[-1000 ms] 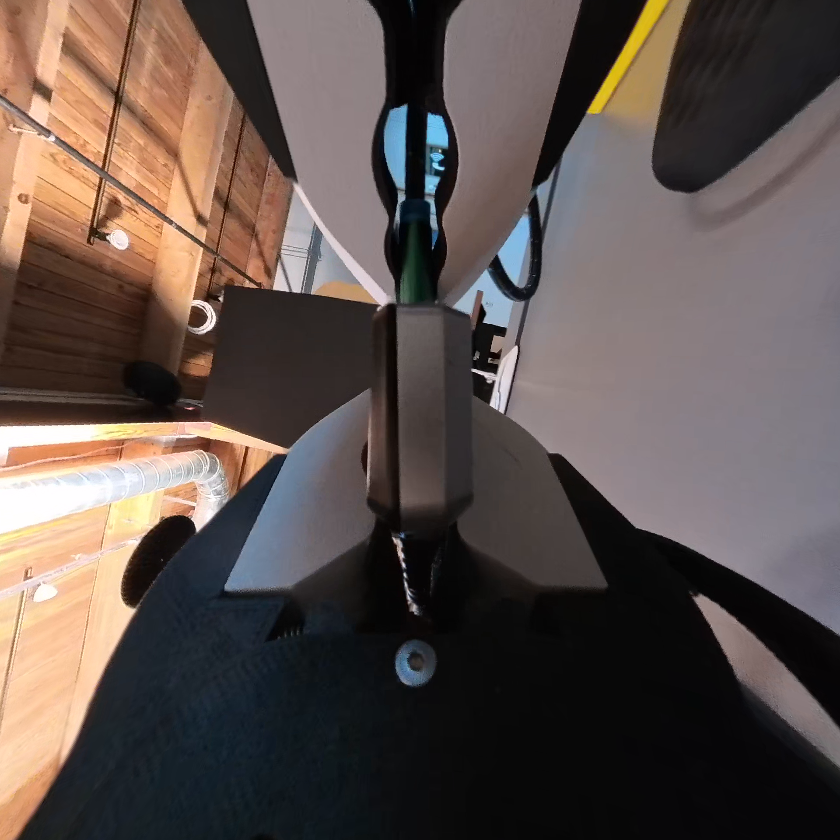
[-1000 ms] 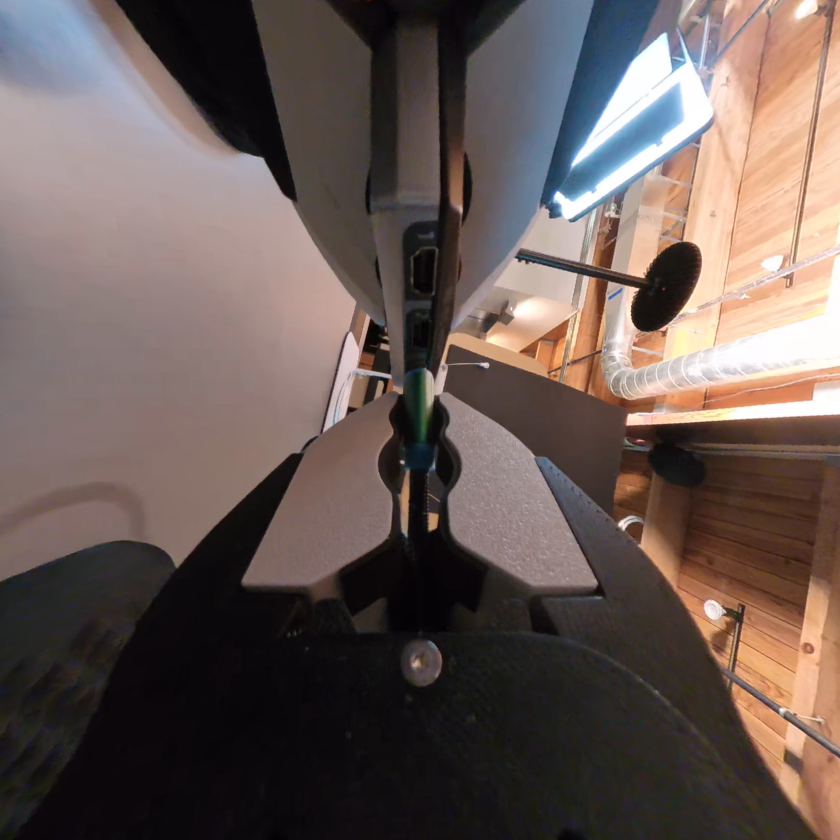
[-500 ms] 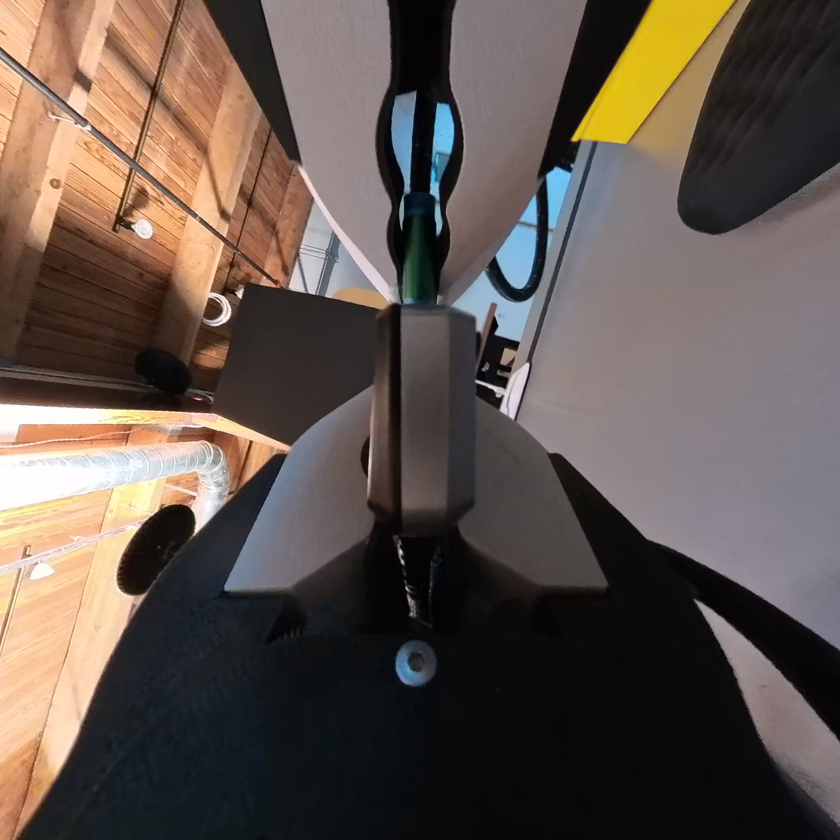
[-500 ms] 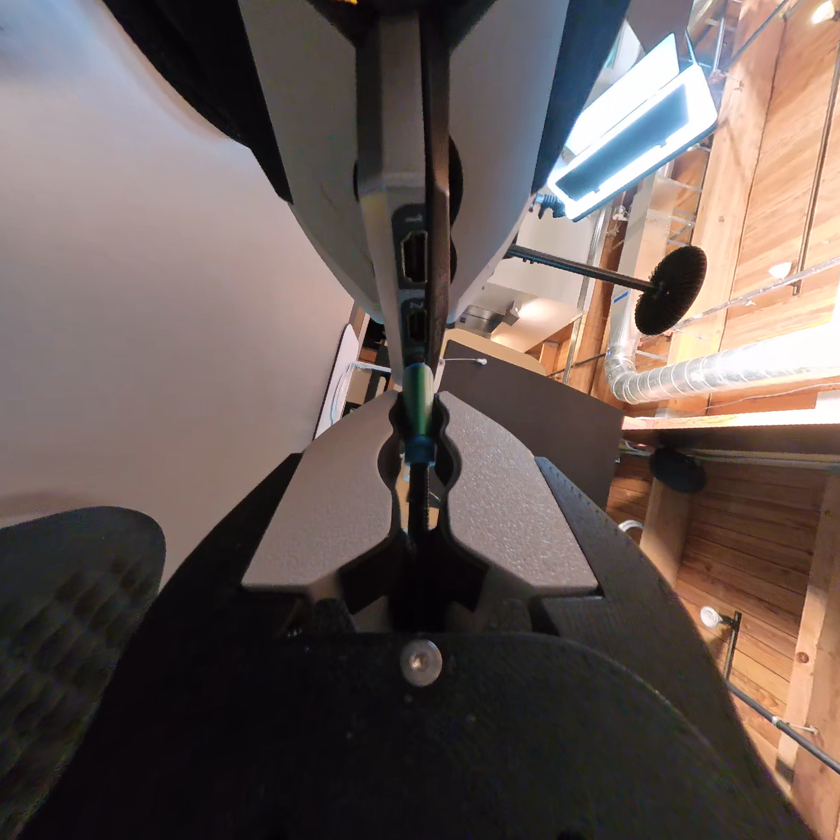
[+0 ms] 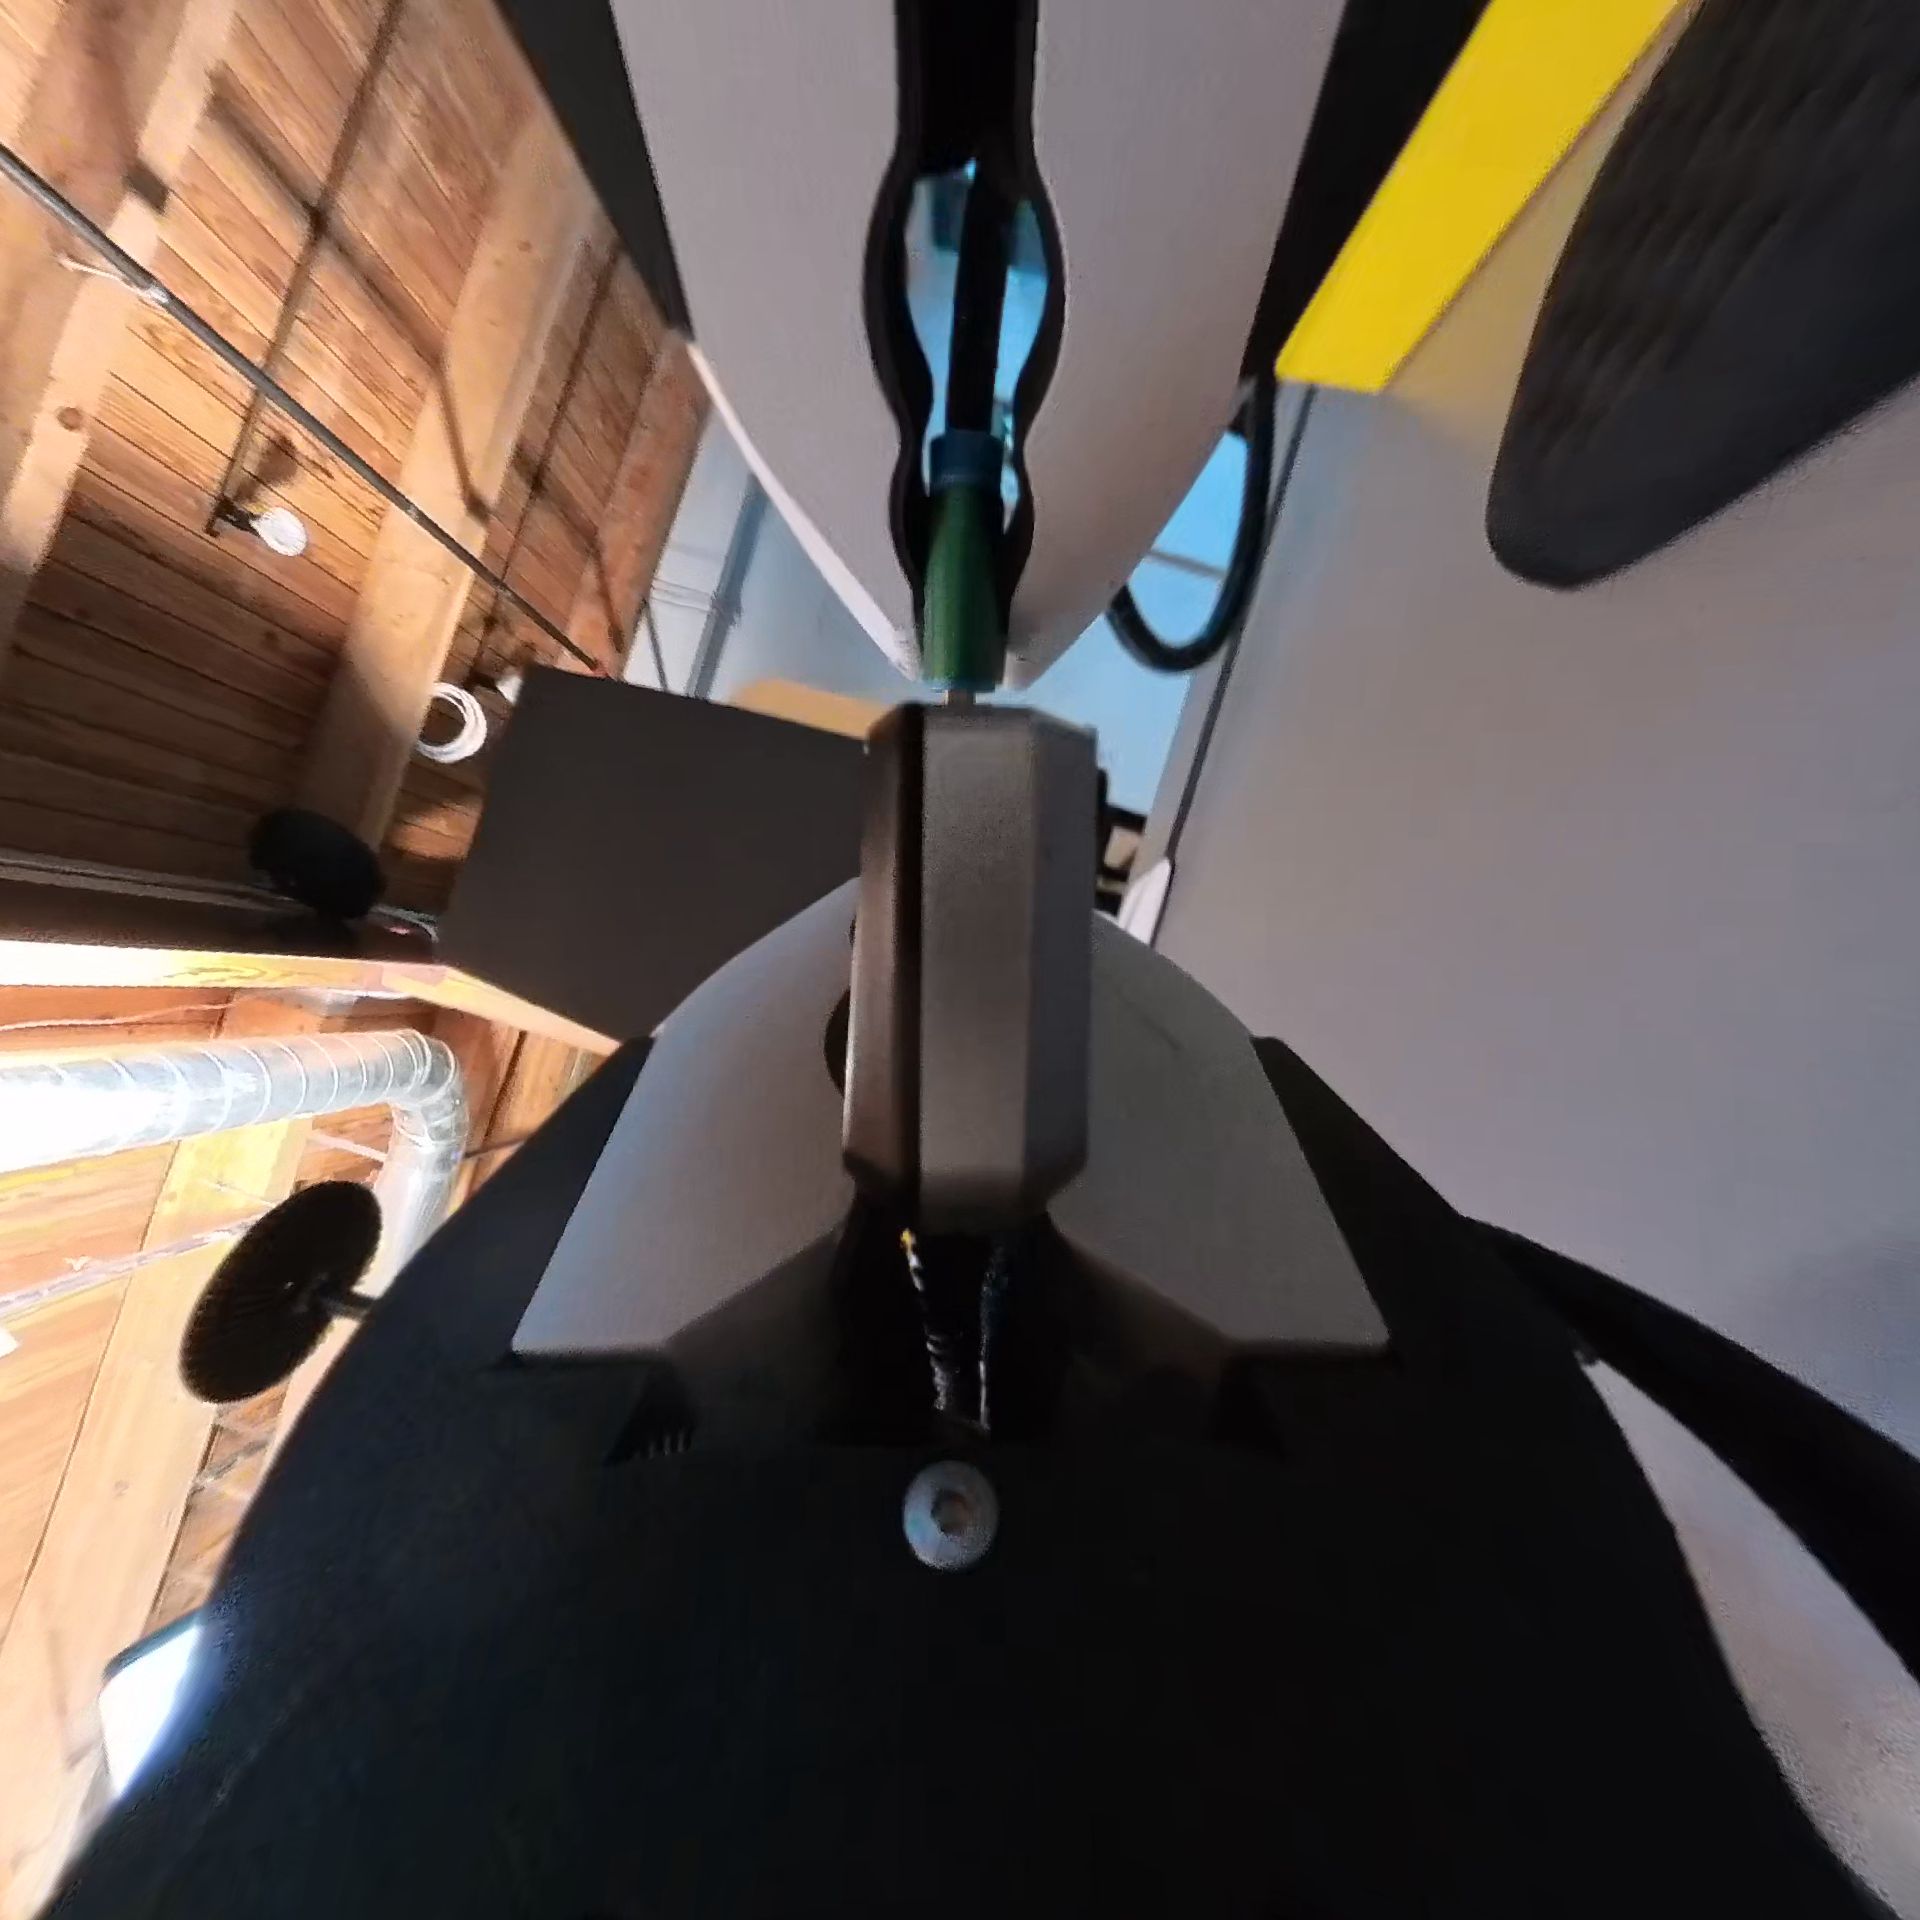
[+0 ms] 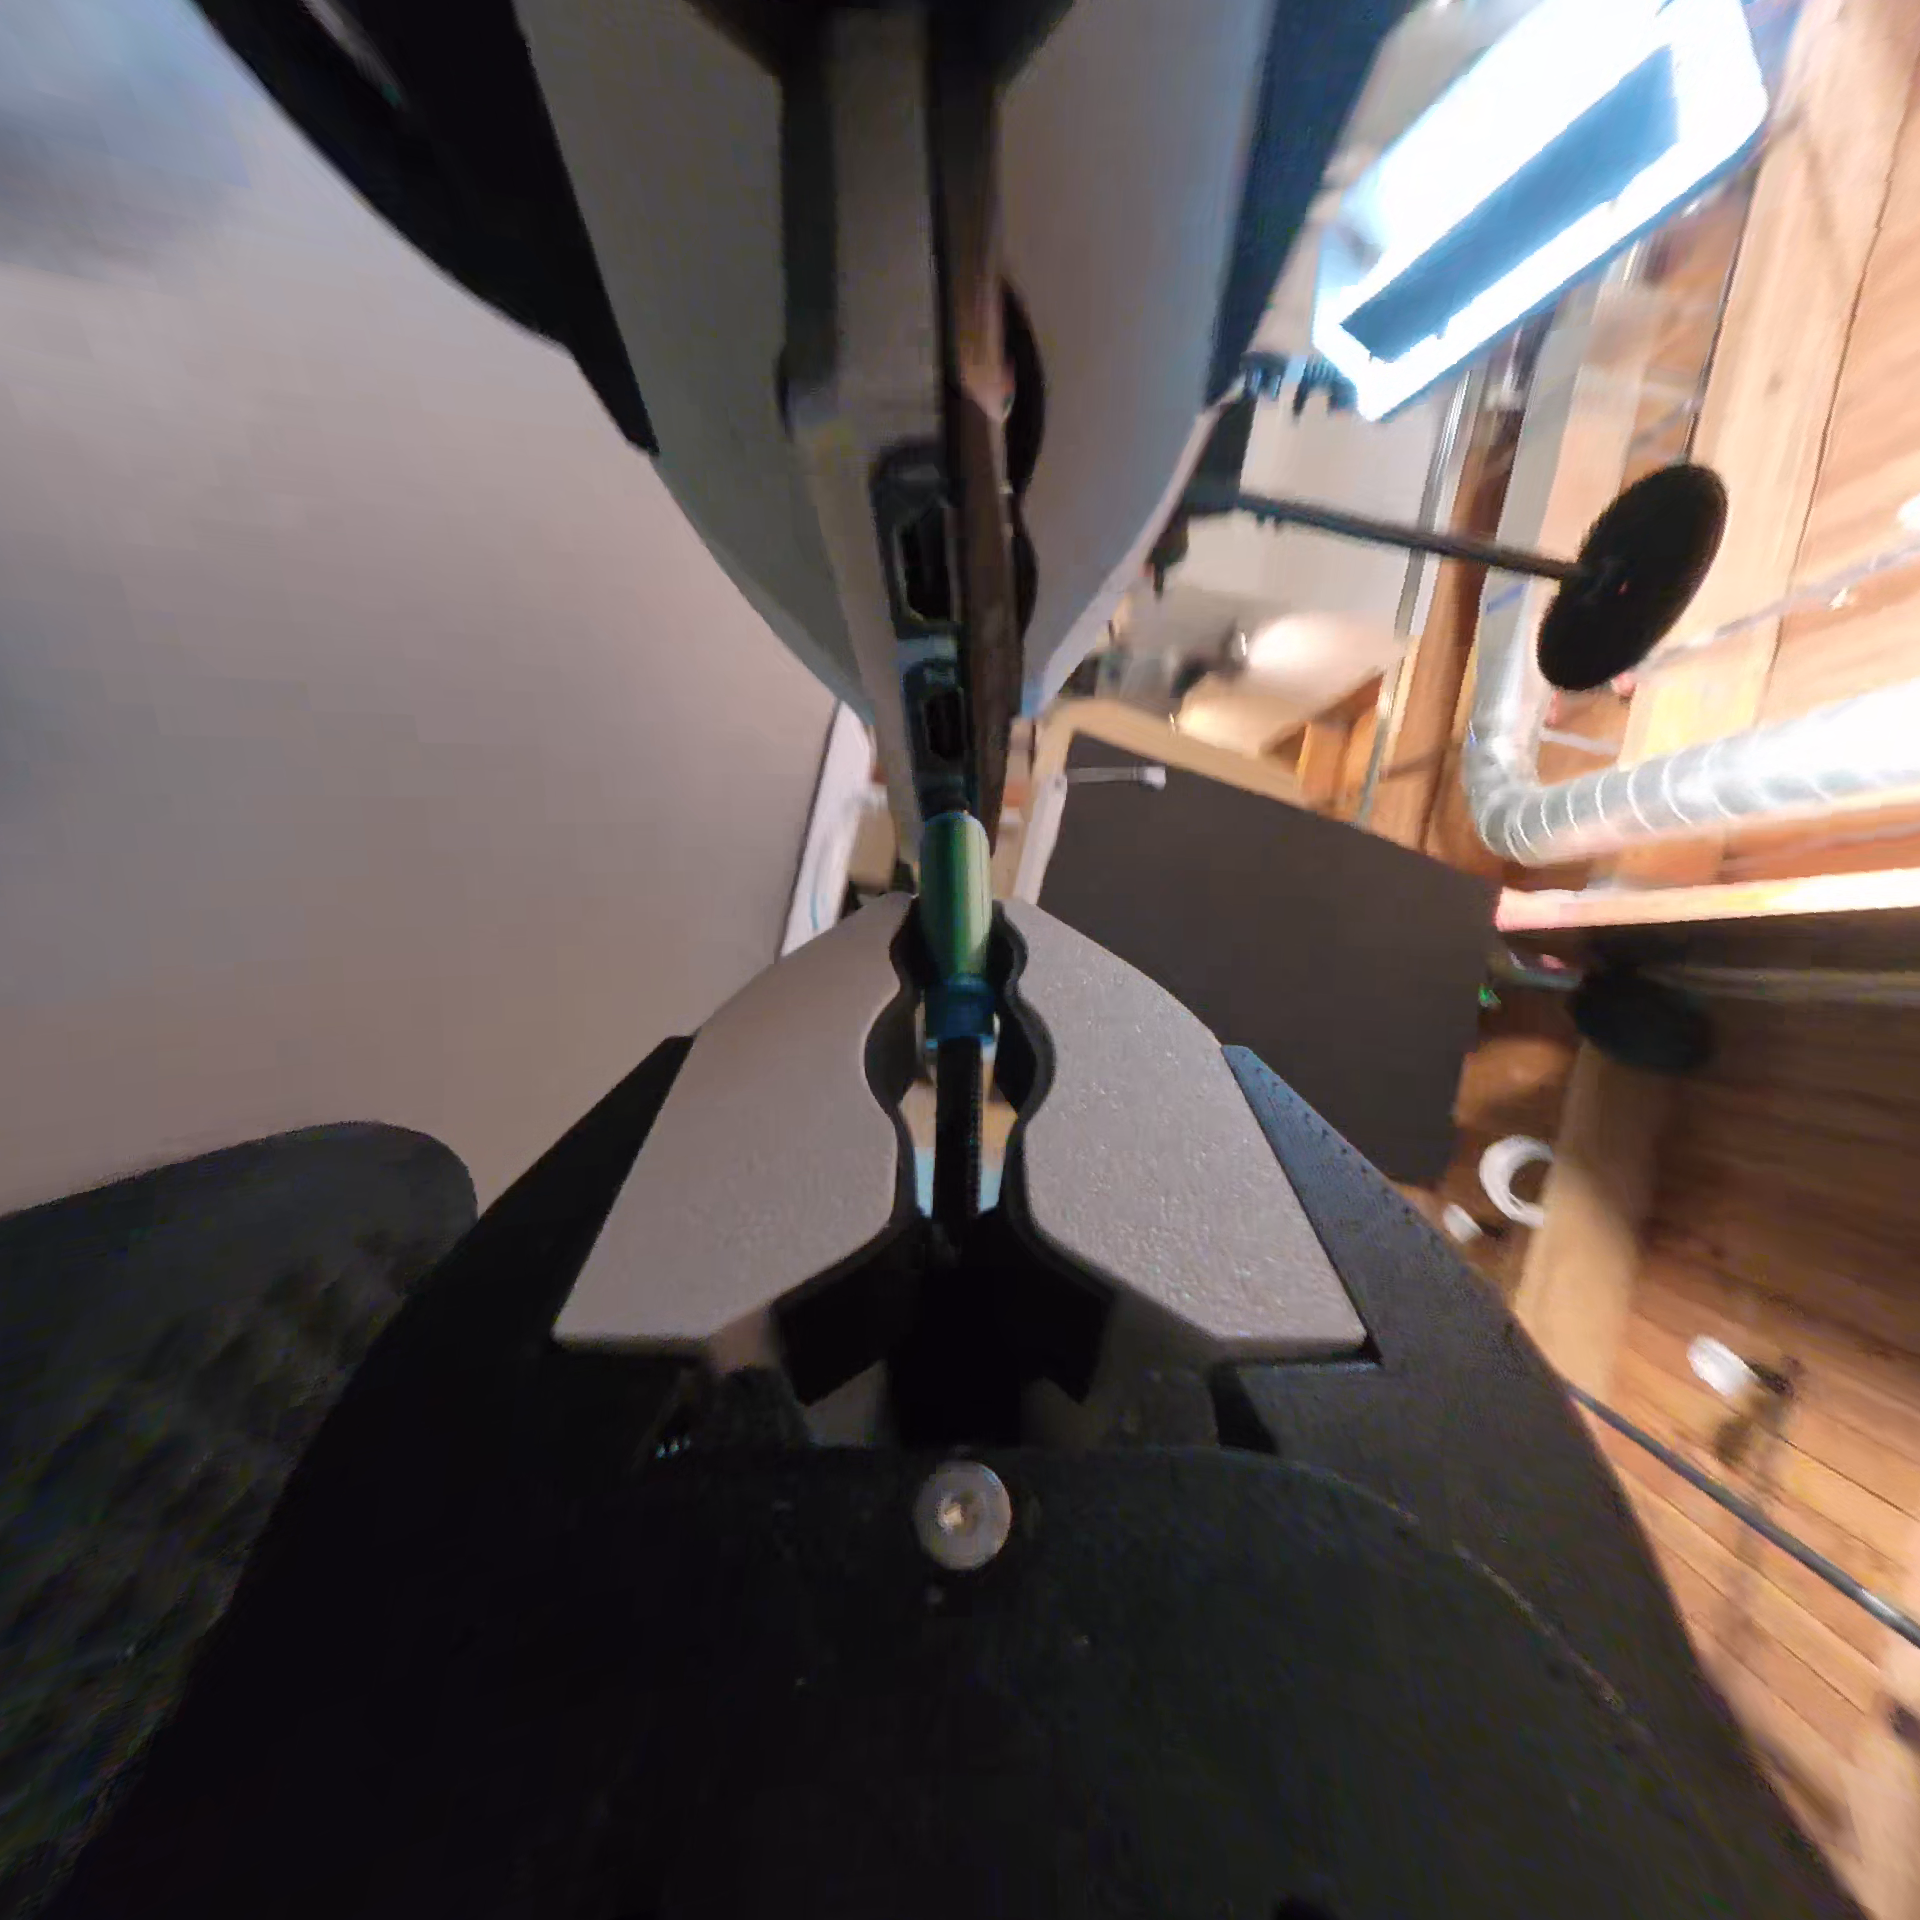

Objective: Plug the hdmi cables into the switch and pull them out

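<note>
In the left wrist view, my left gripper [image 5: 971, 935] is shut on the grey HDMI switch [image 5: 977, 966] and holds it end-on. A black braided cable [image 5: 961, 1340] runs from the switch's near end. Facing it, my right gripper [image 6: 956, 920] is shut on the green HDMI plug [image 6: 956, 894]. The plug [image 5: 961, 592] meets the switch's far end, with a short metal tip showing between them. In the right wrist view the switch [image 6: 883, 364] shows two empty ports [image 6: 925, 566] above the plug. The plug's black cable [image 6: 951, 1143] runs back between my right fingers.
A white surface [image 5: 1558, 987] fills one side of both views, with a dark oval object [image 5: 1714, 260] on it. A dark panel [image 5: 644, 831], wooden beams and a silver duct [image 6: 1662, 779] lie on the other side.
The green plug has drawn back a little from the switch, so its metal tip now shows. Both grippers have stayed shut on what they hold.
</note>
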`<action>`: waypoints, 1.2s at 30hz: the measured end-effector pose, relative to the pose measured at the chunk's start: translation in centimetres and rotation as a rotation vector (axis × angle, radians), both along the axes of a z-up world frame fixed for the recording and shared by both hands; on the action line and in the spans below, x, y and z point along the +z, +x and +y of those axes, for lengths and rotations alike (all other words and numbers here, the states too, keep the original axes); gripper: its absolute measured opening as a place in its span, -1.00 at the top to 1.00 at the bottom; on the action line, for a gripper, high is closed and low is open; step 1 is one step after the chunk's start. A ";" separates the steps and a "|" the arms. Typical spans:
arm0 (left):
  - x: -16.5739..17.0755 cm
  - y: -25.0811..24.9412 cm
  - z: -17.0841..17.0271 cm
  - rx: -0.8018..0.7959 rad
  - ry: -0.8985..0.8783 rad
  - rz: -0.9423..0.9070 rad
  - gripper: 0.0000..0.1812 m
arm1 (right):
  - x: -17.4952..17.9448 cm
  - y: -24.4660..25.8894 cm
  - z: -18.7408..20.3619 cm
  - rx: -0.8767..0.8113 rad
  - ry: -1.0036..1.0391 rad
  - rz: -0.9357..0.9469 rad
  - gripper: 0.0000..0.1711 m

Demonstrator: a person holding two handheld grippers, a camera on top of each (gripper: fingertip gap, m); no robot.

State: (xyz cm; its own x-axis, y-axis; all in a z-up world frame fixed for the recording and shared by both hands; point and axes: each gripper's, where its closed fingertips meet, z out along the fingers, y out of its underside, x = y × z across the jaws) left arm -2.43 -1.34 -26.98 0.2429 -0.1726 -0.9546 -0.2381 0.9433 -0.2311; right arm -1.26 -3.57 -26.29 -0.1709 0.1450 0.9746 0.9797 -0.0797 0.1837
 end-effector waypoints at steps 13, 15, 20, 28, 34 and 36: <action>-0.6 -0.1 0.1 -0.004 -0.008 0.040 0.75 | -1.0 -0.8 0.5 0.119 -0.018 0.037 0.74; -0.7 0.0 0.0 -0.003 -0.004 0.047 0.75 | -1.0 -1.3 0.4 0.142 0.034 -0.047 0.71; -1.1 0.1 -0.1 0.005 0.036 0.073 0.75 | -1.8 -1.2 0.2 0.106 0.016 -0.019 0.81; -0.2 -0.1 -1.0 -0.053 0.021 0.012 0.74 | -0.4 -1.4 -1.1 0.146 -0.007 -0.025 0.85; 2.7 -3.8 4.7 0.074 -0.181 -0.149 0.76 | 8.0 10.9 -8.6 -0.121 0.262 0.325 0.86; 2.3 -2.2 2.8 0.032 -0.197 -0.138 0.76 | 11.1 9.3 -11.1 0.093 0.314 0.509 0.87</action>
State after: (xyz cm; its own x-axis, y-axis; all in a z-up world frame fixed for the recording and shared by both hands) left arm -4.60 1.46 -24.70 0.3773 -0.3421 -0.8606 -0.2204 0.8694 -0.4422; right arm 8.03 -14.68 -15.16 0.3303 -0.1555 0.9310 0.9437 0.0361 -0.3288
